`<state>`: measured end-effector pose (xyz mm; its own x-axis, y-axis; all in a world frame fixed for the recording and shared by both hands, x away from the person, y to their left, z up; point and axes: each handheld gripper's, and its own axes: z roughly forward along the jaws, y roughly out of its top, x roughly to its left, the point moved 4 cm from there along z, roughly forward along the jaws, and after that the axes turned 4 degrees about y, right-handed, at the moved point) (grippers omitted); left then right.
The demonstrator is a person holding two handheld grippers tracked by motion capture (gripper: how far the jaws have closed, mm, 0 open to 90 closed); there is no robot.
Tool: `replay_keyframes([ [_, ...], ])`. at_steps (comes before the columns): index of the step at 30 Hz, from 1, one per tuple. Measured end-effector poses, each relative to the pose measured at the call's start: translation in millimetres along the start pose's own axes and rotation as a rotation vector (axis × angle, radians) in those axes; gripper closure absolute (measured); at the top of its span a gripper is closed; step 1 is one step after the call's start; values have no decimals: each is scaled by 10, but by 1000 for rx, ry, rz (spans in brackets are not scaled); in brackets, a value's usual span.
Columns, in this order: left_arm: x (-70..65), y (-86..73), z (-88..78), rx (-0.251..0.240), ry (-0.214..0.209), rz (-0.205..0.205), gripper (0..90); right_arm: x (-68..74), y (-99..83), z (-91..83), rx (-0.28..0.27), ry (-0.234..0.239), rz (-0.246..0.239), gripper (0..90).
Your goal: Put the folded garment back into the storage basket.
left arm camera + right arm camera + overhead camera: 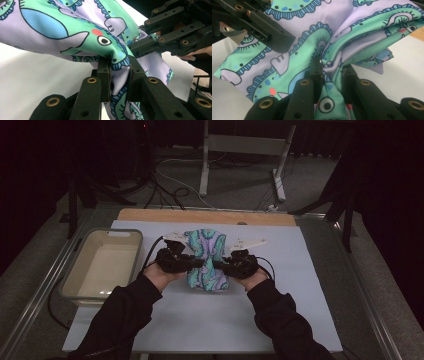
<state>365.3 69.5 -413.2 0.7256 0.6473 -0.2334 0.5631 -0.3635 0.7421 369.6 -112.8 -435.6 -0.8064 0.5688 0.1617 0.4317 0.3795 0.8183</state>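
Table surface (pixel 300 320), a pale blue mat over a wooden board, takes up the middle and lower part of the high view; its near edge runs out of the frame at the bottom. Beyond it, in the upper half, the floor is dark, and a grey stand (pixel 245 145) and loose cables (pixel 170 185) are hard to make out. At the centre left sits a clear plastic bin (pixel 80 270), rectangular, its near corner cut across by a dark sleeve (pixel 120 320).

At the centre of the high view is a patterned cloth (pixel 206 257), lilac with green and blue cartoon creatures, bunched and pinched in at its middle so that its shape is hard to read; whether its lower edge touches the mat cannot be told. The left gripper (pixel 199 263) comes at it from the left and the right gripper (pixel 216 265) from the right, both black and blending with the hands behind them.

In the left gripper view the left gripper (pixel 119 75) has its jaws clamped on a fold of the cloth (pixel 62 32), with fabric squeezed between them, and the other gripper bites the cloth at the upper right. In the right gripper view the right gripper (pixel 332 72) likewise pinches a gathered fold of the cloth (pixel 294 32); the part beneath the jaws is hidden.
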Motion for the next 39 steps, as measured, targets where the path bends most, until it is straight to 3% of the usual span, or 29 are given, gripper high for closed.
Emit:
replay_keyframes([
  [24, 262, -167, -484, -8, 62, -29, 774, 356, 293, 392, -19, 51, -27, 771],
  [32, 363, -238, -653, 10, 96, -24, 774, 477, 369, 538, -15, 62, -43, 771],
  [39, 469, -296, -823, -4, 127, -45, 774, 591, 479, 645, -32, 73, -49, 771],
])
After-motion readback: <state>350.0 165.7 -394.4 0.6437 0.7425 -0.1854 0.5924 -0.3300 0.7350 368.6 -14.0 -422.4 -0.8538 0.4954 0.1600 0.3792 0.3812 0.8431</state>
